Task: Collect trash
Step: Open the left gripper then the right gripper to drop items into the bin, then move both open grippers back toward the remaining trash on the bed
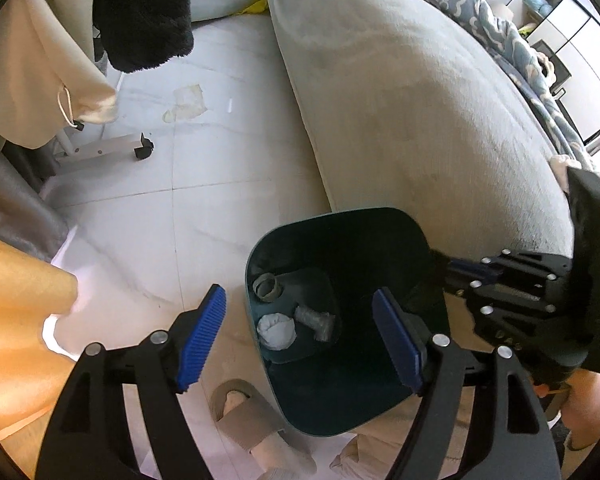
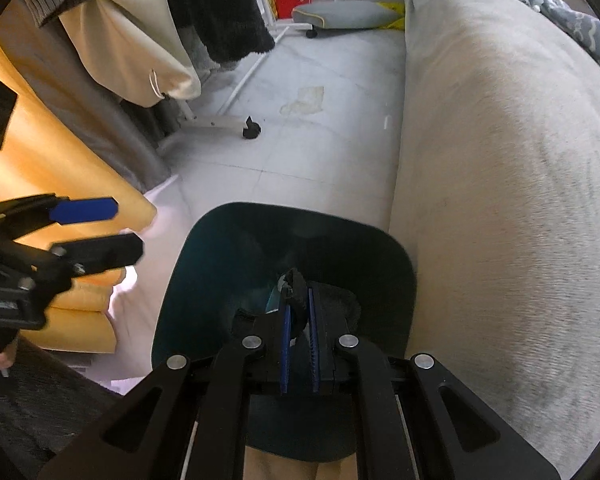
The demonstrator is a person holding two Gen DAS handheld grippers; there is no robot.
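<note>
A dark teal bin [image 1: 352,360] with a rounded-square mouth is seen standing on the floor, just beside the sofa front. On its bottom, in the left wrist view, a dark ring [image 1: 266,287] is found toward 11 o'clock, a white crumpled wad [image 1: 276,331] toward 7 o'clock, and a grey crinkled wrapper [image 1: 315,320] just beside the wad at 3 o'clock of it. The right gripper [image 2: 299,320] is held over the bin mouth, its blue pads drawn narrow and clamped on a dark scrap of trash [image 2: 294,282], which sticks out past the fingertips toward 12 o'clock; a pale blue edge is glimpsed beside it. The left gripper [image 1: 300,340] is held above the bin's left rim with its fingers spread wide and nothing between them; in the right wrist view it is seen at 9 o'clock, apart from the bin. The floor [image 1: 204,208] is of pale marbled tiles, and a yellowish stain [image 1: 188,102] is seen on it toward 12 o'clock of the bin. A grey-beige sofa [image 1: 420,112] fills the right side, with a blue patterned blanket [image 1: 488,28] along its top. At 10 o'clock a rack base with a black caster [image 1: 144,148] stands under hanging clothes, among them a black fuzzy garment [image 1: 144,12] and a cream one [image 1: 48,56]. An orange cloth [image 1: 16,288] lies at 9 o'clock. A grey slipper [image 1: 248,416] is seen at 6 o'clock.
</note>
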